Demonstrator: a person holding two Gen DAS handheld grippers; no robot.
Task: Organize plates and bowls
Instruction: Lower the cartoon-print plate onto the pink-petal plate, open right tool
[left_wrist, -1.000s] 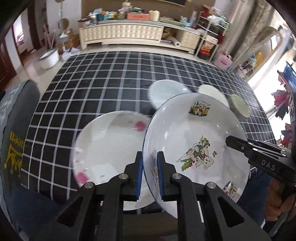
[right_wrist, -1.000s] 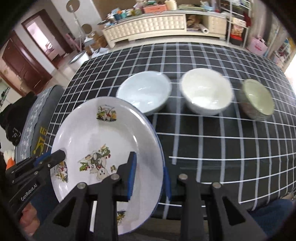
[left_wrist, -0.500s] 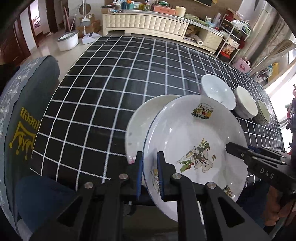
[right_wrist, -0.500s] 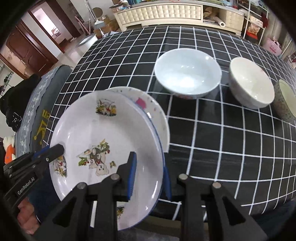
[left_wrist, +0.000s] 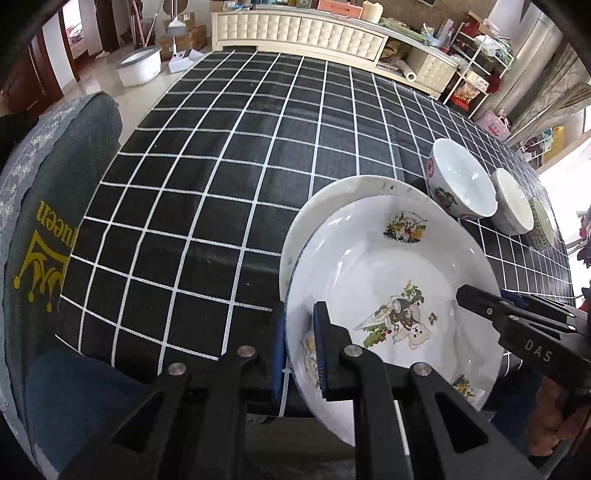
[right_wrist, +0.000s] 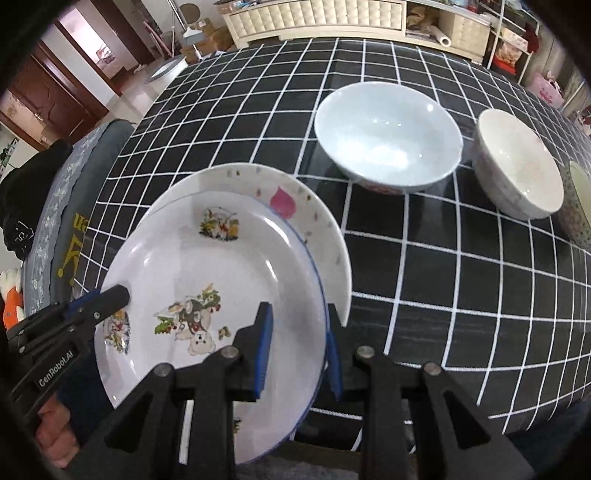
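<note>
Cartoon plate (left_wrist: 399, 280) now over pink-petal plate (right_wrist: 295, 206) — both grippers clamped.

two plates: a cartoon plate (right_wrist: 207, 280) above a speckled plate (right_wrist: 295, 206). three bowls: a pale blue bowl (right_wrist: 388, 133), a white bowl (right_wrist: 517, 166), a green bowl (right_wrist: 578, 199). two grippers: left gripper (left_wrist: 299, 347), right gripper (right_wrist: 299, 350).

Glossy glazed cartoon plate (left_wrist: 388, 280); matt woven checked tablecloth (left_wrist: 229, 177); shiny ceramic bowls (right_wrist: 386, 136).
</note>
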